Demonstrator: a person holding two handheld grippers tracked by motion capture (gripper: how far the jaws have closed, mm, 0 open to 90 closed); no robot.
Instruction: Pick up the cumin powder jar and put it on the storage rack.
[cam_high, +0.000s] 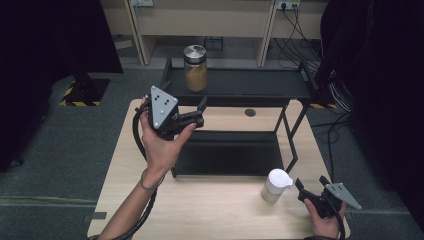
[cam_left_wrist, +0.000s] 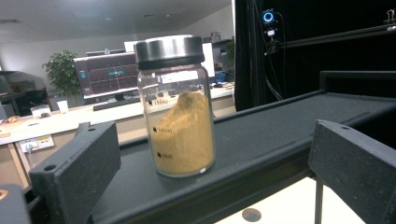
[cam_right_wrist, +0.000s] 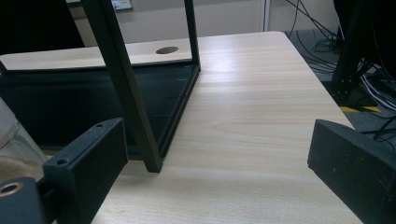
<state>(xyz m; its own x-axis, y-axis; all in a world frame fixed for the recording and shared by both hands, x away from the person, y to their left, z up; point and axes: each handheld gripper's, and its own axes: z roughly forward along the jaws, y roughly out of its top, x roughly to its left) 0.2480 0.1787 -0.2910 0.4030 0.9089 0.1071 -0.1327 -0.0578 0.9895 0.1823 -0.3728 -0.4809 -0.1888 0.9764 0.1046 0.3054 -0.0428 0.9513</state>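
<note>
A glass jar with a metal lid, part full of yellow-brown powder, stands upright on the top shelf of a black rack. My left gripper is held up in front of the shelf, open and empty, just short of the jar. In the left gripper view the jar stands ahead, between the spread jaws of the left gripper. A small white-lidded jar stands on the table near the front right. My right gripper is open just right of it, and its glass shows at the left edge.
The rack's lower tray lies on the light wooden table. A rack leg stands close ahead of the right gripper. The table has a round cable hole. Cables trail on the floor at the right.
</note>
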